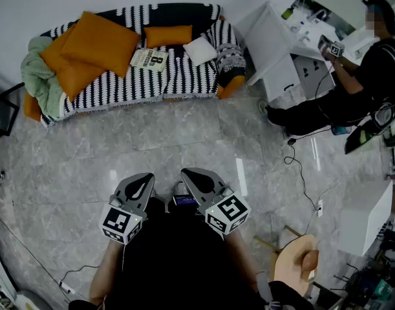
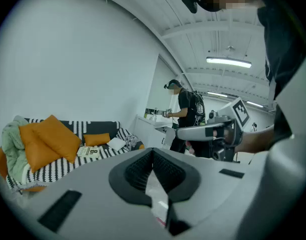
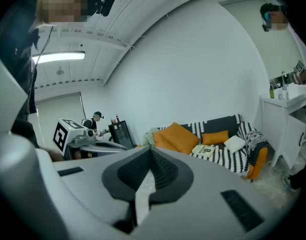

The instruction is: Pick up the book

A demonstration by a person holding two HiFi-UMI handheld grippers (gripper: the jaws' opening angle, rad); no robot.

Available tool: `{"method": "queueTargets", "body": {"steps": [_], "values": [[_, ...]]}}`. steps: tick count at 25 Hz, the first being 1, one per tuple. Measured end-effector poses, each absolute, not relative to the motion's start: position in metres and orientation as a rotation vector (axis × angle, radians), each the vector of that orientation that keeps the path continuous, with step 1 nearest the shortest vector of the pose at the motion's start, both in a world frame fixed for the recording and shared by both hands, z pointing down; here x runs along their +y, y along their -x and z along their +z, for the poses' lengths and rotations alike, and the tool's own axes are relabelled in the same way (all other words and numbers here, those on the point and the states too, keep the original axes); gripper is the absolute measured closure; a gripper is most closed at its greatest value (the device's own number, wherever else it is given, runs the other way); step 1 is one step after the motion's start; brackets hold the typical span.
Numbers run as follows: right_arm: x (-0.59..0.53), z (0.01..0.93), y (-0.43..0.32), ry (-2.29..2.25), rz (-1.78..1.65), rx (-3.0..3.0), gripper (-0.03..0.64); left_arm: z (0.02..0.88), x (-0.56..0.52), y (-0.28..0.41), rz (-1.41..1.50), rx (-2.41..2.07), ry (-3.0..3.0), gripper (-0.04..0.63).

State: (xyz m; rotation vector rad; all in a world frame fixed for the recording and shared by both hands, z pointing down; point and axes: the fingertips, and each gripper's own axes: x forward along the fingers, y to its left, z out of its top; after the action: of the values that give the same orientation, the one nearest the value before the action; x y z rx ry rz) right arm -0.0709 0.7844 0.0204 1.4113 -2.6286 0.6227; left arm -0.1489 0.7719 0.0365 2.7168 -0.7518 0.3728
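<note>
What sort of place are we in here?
Probably a lab or studio staged as a living room: a sofa with orange cushions and a book on it, but also cables trailing over the tiled floor and a second person working at a white counter.

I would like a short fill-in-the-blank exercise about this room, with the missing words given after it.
The book lies on the ___.
The large cushion beside it is ___ in colour.
The left gripper and the right gripper are both ___ and hold nothing.
Missing words: sofa; orange; shut.
</note>
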Motion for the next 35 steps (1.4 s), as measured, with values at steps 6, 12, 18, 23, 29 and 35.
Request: {"method": "queueTargets", "body": {"steps": [6, 12, 18, 23, 29, 35], "values": [[0.777, 0.016, 0.075, -1.515, 0.67, -2.647, 0.6, 0.039, 0.763, 0.159, 0.35, -0.728, -2.74, 0.58], [0.784, 0.021, 0.091, -1.555, 0.685, -2.607, 0.6, 0.042, 0.766, 0.173, 0.34, -0.683, -2.753, 0.58], [0.782, 0.025, 0.117, -1.581, 0.703, -2.56, 0.6, 0.044, 0.771, 0.193, 0.342, -0.584, -2.74, 0.581], [0.779, 0.032, 0.129, -1.62, 0.703, -2.513, 0.6, 0.057, 0.777, 0.218, 0.381, -0.567, -2.72, 0.581], [0.771, 0.038, 0.143, -1.588, 0.721, -2.507, 0.6, 0.071, 0.771, 0.237, 0.383, -0.587, -2.651, 0.581], [0.741, 0.047, 0.138, -1.554, 0.734, -2.522, 0.6, 0.075, 0.747, 0.23, 0.413, -0.608, -2.652, 0.581]]}}
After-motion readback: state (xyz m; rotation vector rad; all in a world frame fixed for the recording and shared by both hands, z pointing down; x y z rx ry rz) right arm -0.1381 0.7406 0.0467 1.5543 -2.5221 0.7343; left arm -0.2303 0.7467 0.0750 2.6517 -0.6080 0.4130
